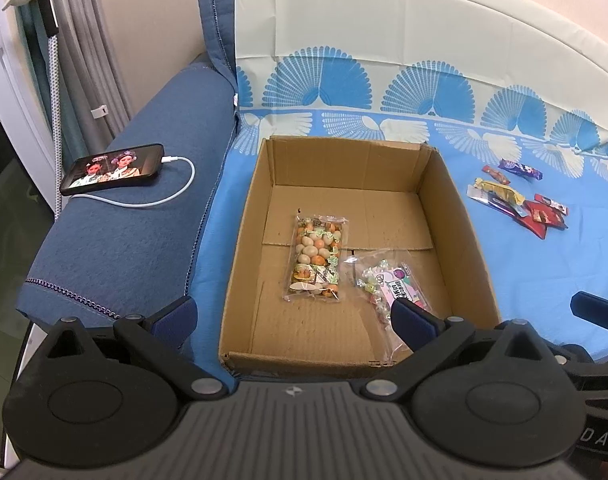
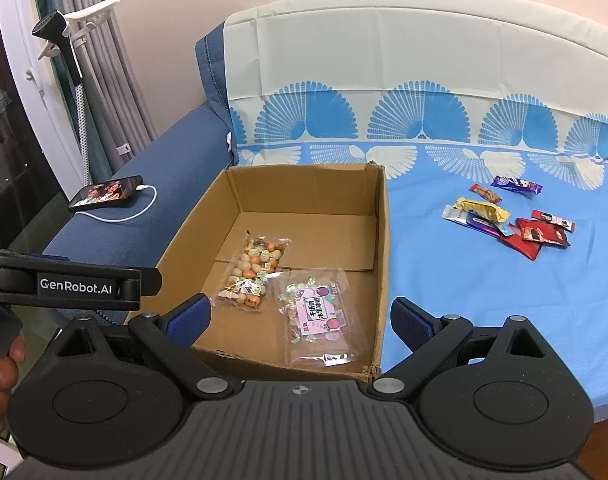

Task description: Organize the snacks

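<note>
Blue denim-like fabric covers a sofa arm at far left, where a phone (image 1: pixel 114 168) lies with its screen lit and a white cable (image 1: pixel 160 196) plugged in, well beyond and left of the left gripper's (image 1: pixel 294 316) fingers. Next comes an open cardboard box (image 1: pixel 460 216) on a blue patterned cloth (image 2: pixel 464 288), directly ahead of both grippers. Inside it lie two clear bags side by side: a nut bag (image 1: pixel 316 258) on the left and a candy bag (image 1: pixel 384 290) with a pink label on the right, whose near end sits under the left gripper's right fingertip in that view. Further right, well apart from the box and beyond the right gripper's (image 2: pixel 300 320) right finger, a loose pile (image 2: pixel 512 216) of small wrapped bars and packets waits on the cloth.

Both grippers are spread wide and carry nothing.

Progress looks early: two bags are boxed, while roughly half a dozen small snacks are left outside.

Only the right wrist view shows a hand (image 2: pixel 0 384) gripping the left tool at its left edge, and the candy bag in full. Only the left wrist view shows the other tool's dark tip at far right.
</note>
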